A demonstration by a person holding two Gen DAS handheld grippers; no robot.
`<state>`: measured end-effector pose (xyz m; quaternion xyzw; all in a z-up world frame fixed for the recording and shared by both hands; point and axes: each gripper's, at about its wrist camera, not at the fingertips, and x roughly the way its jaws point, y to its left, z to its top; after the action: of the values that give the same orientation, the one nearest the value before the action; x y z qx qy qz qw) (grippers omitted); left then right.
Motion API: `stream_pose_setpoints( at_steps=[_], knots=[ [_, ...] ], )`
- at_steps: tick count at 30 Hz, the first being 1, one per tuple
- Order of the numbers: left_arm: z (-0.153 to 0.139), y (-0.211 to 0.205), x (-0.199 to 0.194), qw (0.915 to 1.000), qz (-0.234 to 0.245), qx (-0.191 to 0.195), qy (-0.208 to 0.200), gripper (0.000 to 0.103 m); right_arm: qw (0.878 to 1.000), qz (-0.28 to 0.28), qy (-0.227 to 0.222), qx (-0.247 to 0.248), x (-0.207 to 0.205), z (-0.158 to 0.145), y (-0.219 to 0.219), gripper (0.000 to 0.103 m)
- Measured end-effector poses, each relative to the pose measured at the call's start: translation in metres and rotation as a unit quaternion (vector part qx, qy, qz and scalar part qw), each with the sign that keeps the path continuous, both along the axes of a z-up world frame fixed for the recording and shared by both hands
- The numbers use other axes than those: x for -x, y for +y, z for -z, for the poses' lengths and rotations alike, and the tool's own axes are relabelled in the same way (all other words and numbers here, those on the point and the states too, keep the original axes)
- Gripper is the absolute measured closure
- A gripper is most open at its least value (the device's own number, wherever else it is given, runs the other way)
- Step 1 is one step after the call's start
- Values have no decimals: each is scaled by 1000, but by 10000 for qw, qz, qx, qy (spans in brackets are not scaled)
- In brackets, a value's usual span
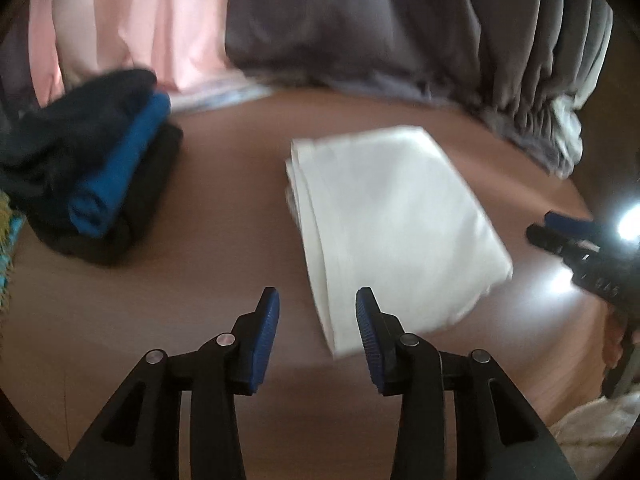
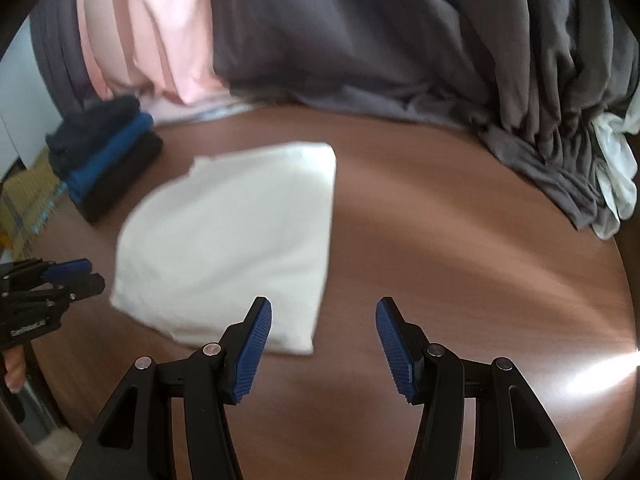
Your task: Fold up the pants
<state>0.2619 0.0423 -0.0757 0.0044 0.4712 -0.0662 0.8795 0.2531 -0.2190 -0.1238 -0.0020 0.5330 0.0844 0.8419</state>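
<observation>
The white pants (image 1: 392,224) lie folded into a flat packet on the brown table (image 1: 224,264); they also show in the right wrist view (image 2: 240,240). My left gripper (image 1: 318,300) is open and empty, just short of the packet's near left corner. My right gripper (image 2: 324,308) is open and empty, above the table at the packet's near right corner. Each gripper shows in the other's view: the right one (image 1: 544,228) at the right edge, the left one (image 2: 88,272) at the left edge.
A stack of folded dark and blue clothes (image 1: 104,176) sits at the table's far left, also in the right wrist view (image 2: 108,160). Grey curtains (image 1: 400,32) and pink curtains (image 1: 152,28) hang behind the table, with bunched grey and white cloth (image 2: 600,176) at the far right.
</observation>
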Motion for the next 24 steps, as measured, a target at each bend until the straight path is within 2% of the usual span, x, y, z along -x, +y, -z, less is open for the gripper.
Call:
stream_pose_setpoints(
  at_steps=[1, 5, 9, 15, 18, 24],
  knots=[
    [-4, 1, -6, 9999, -17, 92, -144, 58, 9999, -29, -106, -33, -5, -2, 2, 47],
    [-1, 9, -30, 9988, -69, 340, -344, 58, 9993, -22, -336, -192, -24, 0, 7, 47],
    [12, 9, -56, 9975, -99, 670, -205, 58, 9986, 105, -360, -382, -45, 9, 6, 47],
    [42, 9, -75, 9966, -187, 783, 198, 58, 9984, 167, -166, -521, -63, 35, 6, 47],
    [50, 12, -79, 9961, -246, 806, 244, 54, 9983, 122, -23, -565, -66, 48, 8, 47],
    [61, 12, -89, 9951, -237, 916, 291, 53, 9971, 47, 275, -713, -68, 71, 12, 47]
  ],
)
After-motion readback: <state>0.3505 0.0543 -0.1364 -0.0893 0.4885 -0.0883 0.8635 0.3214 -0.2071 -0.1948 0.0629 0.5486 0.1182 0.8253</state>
